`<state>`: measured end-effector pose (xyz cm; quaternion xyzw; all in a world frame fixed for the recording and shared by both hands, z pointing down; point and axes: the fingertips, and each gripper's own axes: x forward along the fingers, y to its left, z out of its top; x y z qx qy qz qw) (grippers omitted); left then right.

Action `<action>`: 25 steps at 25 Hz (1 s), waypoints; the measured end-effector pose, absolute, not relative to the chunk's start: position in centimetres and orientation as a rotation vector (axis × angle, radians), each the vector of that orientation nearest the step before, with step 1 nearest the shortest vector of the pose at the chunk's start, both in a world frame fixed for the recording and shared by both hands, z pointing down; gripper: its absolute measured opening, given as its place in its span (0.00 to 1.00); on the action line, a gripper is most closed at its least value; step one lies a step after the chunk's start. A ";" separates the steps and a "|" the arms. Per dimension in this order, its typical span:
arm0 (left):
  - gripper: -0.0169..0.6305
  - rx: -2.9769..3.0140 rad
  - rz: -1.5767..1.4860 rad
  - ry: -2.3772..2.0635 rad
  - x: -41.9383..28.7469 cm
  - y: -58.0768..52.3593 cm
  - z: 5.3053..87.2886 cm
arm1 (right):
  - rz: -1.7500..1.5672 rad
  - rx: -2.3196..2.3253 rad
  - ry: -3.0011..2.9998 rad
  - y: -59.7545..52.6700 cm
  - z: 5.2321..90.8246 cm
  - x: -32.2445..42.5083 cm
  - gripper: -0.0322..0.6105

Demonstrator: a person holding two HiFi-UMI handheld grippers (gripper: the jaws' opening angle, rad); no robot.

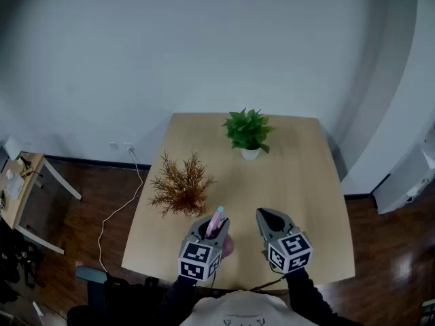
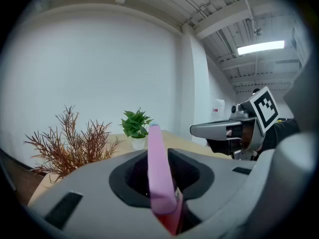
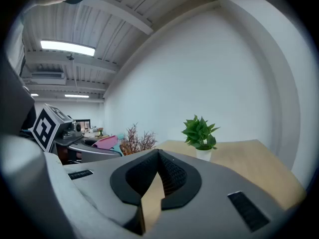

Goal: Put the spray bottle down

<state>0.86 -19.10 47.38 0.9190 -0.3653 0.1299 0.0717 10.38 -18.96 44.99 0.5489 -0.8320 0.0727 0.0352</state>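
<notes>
A pink spray bottle (image 1: 217,220) stands up between the jaws of my left gripper (image 1: 213,224), which is shut on it just above the near part of the wooden table (image 1: 309,202). In the left gripper view the bottle's pink top (image 2: 156,168) rises out of the jaws, and its lower part is hidden. My right gripper (image 1: 270,216) hovers beside it on the right, jaws together with nothing in them. The right gripper view shows only table through the thin wedge behind its meeting tips (image 3: 158,153). From there, the bottle (image 3: 105,142) shows at the left.
A dried brown plant (image 1: 181,186) stands just beyond the left gripper. A green plant in a white pot (image 1: 249,133) sits at the far middle of the table. A white cable (image 1: 119,209) trails on the dark floor to the left, by a small side table (image 1: 20,182).
</notes>
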 end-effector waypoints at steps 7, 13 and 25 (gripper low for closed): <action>0.20 2.748 0.401 -1.144 -0.6 -19.5 47.5 | 0.211 1.671 -2.566 -19.4 44.8 9.6 0.03; 0.20 2.711 0.459 -1.239 -3.4 -19.9 49.2 | 0.215 1.621 -2.588 -19.9 45.3 7.8 0.03; 0.20 2.588 0.537 -1.636 -12.4 -23.0 54.5 | 0.232 1.590 -2.591 -20.7 46.2 6.8 0.03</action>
